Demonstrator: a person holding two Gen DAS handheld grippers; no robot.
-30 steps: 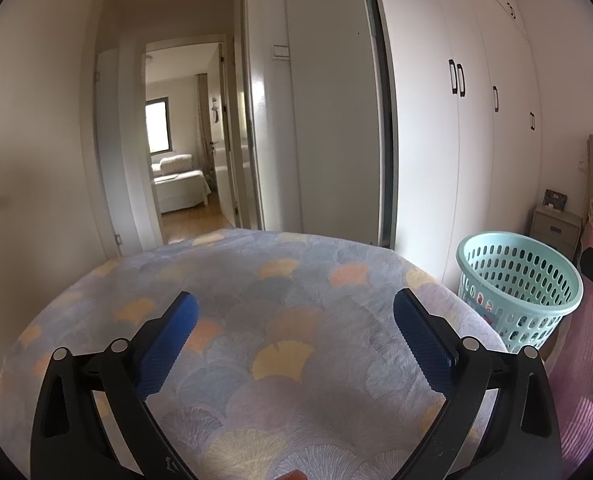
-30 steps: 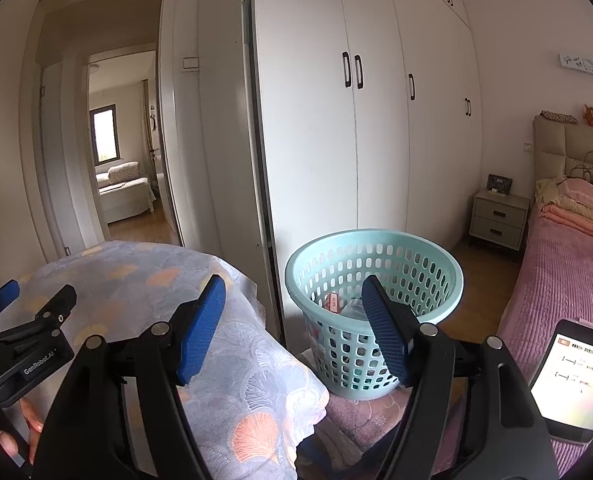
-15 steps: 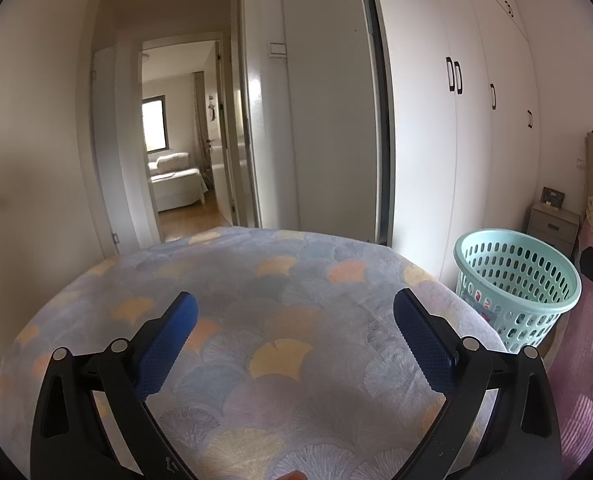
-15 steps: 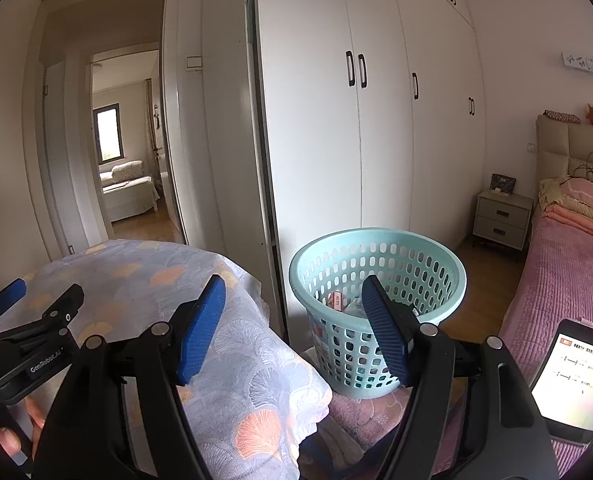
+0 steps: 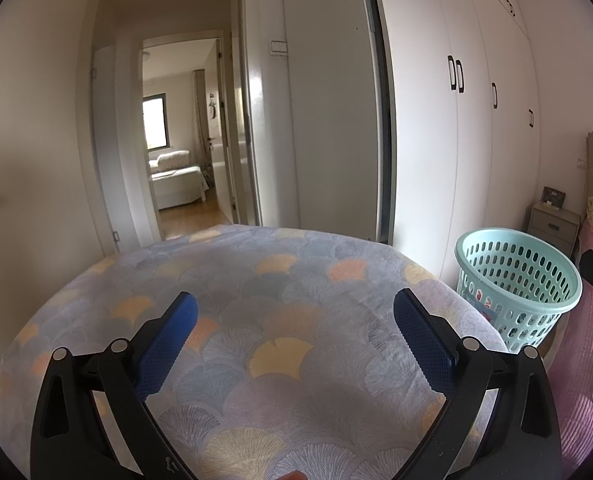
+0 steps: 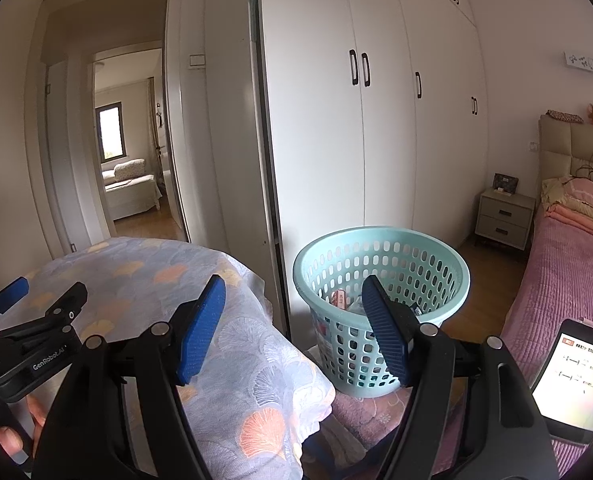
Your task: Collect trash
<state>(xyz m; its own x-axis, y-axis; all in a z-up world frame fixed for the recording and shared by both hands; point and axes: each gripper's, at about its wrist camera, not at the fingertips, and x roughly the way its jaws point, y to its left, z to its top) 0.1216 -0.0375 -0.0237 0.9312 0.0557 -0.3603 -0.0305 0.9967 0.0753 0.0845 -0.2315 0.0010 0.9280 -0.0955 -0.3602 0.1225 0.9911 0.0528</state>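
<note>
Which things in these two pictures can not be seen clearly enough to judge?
- Trash inside the round turquoise perforated plastic basket: right wrist view, mostly covered by its wall and the right gripper; only a red-and-white packet shows.
- Lit tablet screen: text too small, cut by the edge.
- Table under the fan-patterned cloth: hidden by the cloth and the left gripper.

Fan-patterned cloth (image 5: 280,320) over table; teal basket (image 6: 380,308) on pink bed (image 6: 556,292).
</note>
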